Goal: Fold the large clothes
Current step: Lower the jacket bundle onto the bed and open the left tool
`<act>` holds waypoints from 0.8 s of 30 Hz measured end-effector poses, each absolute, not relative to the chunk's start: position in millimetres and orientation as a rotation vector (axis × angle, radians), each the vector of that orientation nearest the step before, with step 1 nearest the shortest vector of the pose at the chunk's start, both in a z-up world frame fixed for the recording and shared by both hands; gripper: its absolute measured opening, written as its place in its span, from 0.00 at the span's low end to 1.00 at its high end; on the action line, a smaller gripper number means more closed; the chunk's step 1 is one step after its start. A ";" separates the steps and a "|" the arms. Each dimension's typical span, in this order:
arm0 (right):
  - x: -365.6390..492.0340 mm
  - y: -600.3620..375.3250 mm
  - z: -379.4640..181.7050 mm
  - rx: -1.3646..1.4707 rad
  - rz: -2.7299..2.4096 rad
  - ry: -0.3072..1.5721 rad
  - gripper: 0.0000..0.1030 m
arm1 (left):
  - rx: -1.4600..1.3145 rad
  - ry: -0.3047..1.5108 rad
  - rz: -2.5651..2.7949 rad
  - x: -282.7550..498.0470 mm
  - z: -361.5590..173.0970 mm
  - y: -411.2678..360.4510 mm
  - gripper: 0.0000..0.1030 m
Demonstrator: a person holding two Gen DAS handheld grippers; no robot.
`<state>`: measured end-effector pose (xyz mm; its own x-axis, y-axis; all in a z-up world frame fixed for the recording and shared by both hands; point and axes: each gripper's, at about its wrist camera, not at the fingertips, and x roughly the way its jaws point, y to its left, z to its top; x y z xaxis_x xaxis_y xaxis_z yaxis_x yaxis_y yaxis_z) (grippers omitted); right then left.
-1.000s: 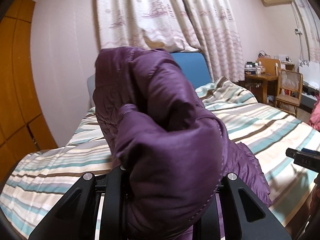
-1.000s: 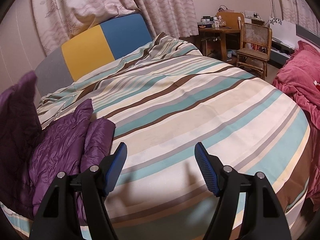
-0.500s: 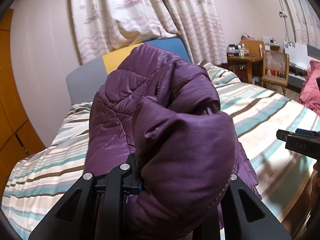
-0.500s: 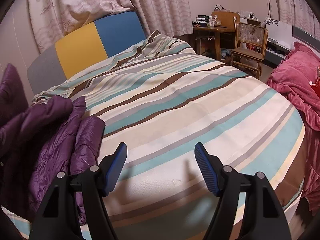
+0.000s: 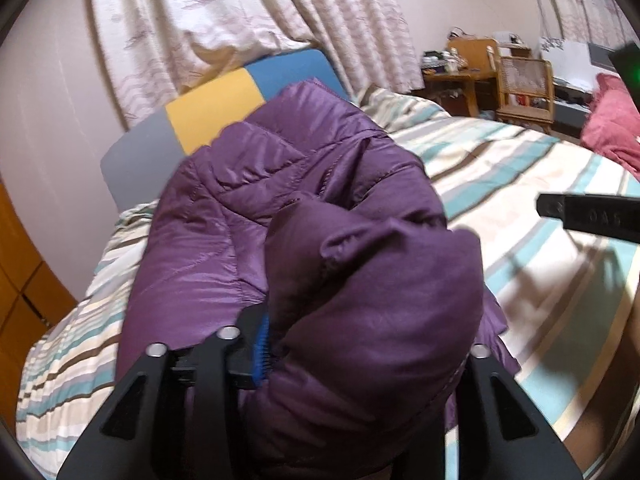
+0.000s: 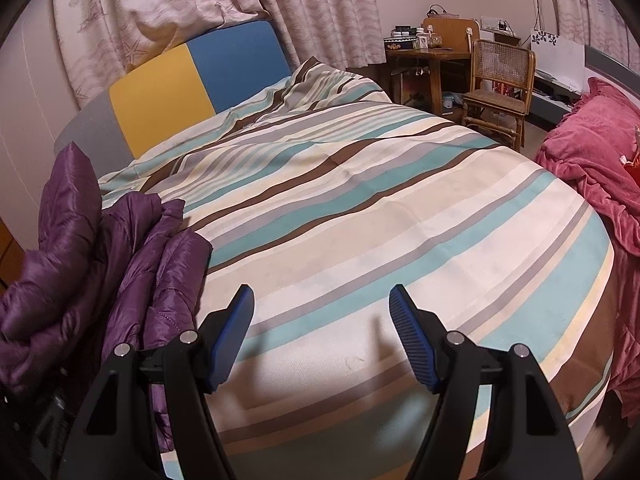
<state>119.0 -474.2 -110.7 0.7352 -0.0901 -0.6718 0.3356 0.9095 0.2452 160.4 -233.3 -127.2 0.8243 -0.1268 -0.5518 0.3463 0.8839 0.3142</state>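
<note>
While the purple puffer jacket [image 5: 304,216] is bunched up in a heap on the left side of the bed [image 6: 360,208], I'd say this fold is nowhere near done. One padded chunk of it, maybe a sleeve or hem, hard to tell, sits between the jaws of the left gripper [image 5: 360,344]. Those jaws have just been opening, and in the left wrist view there's a visible gap between the blue pad on the left finger and the fabric, so it looks like a let-go rather than a hold. The other finger is buried behind the jacket, so I can't see that side.

The right gripper [image 6: 322,320] hangs over bare striped bedding with its jaws wide apart and nothing in them, just beside the jacket's edge.

What's left, by my guess: pretty much everything. The jacket is crumpled, not laid flat, and no tidy fold lines show anywhere. It'd need spreading out, sleeves brought in, then the body doubled over.

Count-wise: one purple jacket, two grippers, one bed with a three-colour headboard [image 6: 192,76], one pink blanket pile [image 6: 600,152] off to the right, one wicker chair [image 6: 500,80], and one wooden desk [image 6: 428,56] with small stuff on it that's too tiny to count.
</note>
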 end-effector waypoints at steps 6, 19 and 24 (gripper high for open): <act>119.9 -473.0 -111.4 0.367 -0.233 0.711 0.68 | 0.353 0.583 -0.355 159.3 -128.2 -234.4 0.71; 121.4 -469.9 -109.2 0.365 -0.221 0.704 0.68 | 0.120 0.583 -0.523 142.8 -97.1 -216.9 0.87; 121.8 -467.1 -109.3 0.359 -0.212 0.704 0.68 | -0.014 0.578 -0.564 132.1 -79.2 -189.4 0.87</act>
<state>121.8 -467.1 -109.3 0.7445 -0.0695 -0.6639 0.3085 0.9178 0.2499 132.1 -189.4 -79.2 0.6912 -0.5082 -0.5138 0.5008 0.8494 -0.1665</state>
